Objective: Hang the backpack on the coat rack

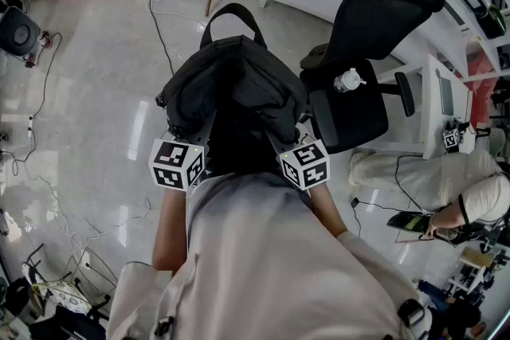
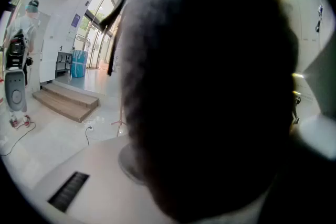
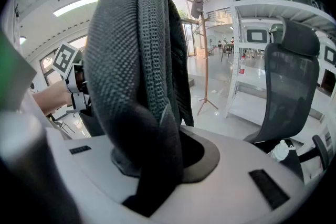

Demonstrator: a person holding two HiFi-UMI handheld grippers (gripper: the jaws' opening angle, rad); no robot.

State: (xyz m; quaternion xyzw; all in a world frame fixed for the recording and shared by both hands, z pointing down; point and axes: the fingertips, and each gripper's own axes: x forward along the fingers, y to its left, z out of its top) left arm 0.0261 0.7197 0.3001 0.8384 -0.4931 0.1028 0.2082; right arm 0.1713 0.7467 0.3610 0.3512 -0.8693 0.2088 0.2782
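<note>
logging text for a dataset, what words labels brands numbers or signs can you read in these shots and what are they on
No text can be read in any view.
marker cubes: black-and-white square patterns only, no letters or digits.
purple sign on the far wall, left gripper view: too small to read.
bottle on the office chair: label too small to read.
backpack: no logo or tag shows.
</note>
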